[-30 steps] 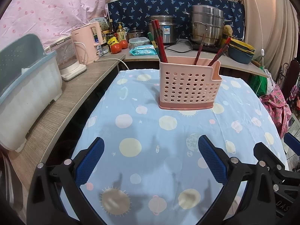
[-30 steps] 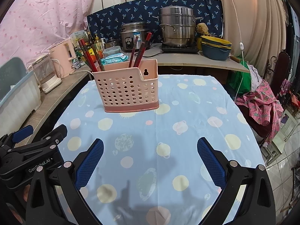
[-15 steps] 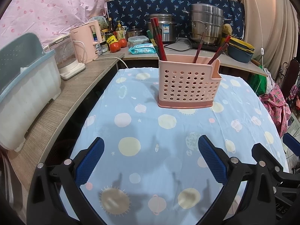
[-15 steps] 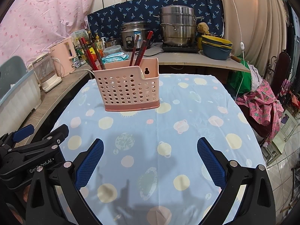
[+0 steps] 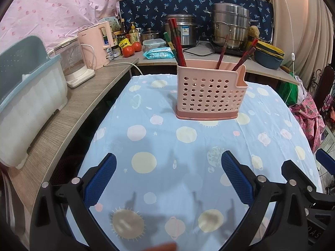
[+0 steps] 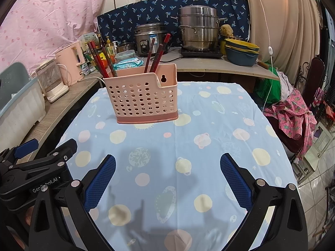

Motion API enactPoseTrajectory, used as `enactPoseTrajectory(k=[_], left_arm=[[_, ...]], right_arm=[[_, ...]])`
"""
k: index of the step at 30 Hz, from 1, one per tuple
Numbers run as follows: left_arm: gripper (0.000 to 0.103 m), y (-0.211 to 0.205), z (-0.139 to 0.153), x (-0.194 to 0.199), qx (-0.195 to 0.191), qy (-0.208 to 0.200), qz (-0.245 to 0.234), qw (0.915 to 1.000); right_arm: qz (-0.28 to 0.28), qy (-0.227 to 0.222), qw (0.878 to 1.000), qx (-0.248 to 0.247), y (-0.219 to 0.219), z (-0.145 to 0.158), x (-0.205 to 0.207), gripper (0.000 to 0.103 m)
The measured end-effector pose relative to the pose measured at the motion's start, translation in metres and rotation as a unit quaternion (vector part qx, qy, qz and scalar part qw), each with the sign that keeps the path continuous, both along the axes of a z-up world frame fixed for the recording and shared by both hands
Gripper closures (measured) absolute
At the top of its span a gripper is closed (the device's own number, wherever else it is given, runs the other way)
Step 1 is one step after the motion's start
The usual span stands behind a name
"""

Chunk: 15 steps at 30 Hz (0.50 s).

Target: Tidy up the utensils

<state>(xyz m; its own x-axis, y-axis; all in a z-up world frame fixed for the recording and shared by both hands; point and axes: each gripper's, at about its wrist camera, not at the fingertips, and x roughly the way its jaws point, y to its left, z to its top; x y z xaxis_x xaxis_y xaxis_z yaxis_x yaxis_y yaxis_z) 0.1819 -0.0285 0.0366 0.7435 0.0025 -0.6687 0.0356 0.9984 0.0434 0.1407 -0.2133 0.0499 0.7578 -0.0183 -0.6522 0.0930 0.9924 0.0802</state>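
The holder point(image 5: 210, 93) stood upright on the far half of the table point(image 5: 167, 146), well apart from both of your grippers. It was pink, perforated, with a raised back wall and a keyhole slot. Chopsticks point(image 6: 98, 61) leaned in its left compartment and more chopsticks point(image 6: 157, 52) in its right.

Your left gripper point(image 5: 168, 172) was spread wide with nothing between the pads. Your right gripper point(image 6: 167, 172) was likewise spread and empty. Both hung low over the near edge of the cloth.

Judgement: no loose utensil lay on the cloth in either view, so the sorting looked finished or nearly so. If a stick needed moving, you would have done best to close on its upper shaft, lift straight up clear of the rim, and steady the light holder with the other gripper against tipping.

Count: one holder. Left compartment, at least three sticks, one apparently green; the bundle overlapped too much for a firm figure. Right compartment, three red-brown sticks. Two grippers. Behind the table, the counter point(image 5: 261, 71) carried one steamer point(image 6: 197, 28).
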Motion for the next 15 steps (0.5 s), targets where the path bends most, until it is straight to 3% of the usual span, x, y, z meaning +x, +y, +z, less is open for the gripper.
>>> enactPoseTrajectory(k=[15], left_arm=[[0.007,0.0022,0.0004,0.0035,0.001,0.002,-0.002,1.0]], right_arm=[[0.0,0.001,1.0,-0.001,-0.0001,-0.0022,-0.0003,0.007]])
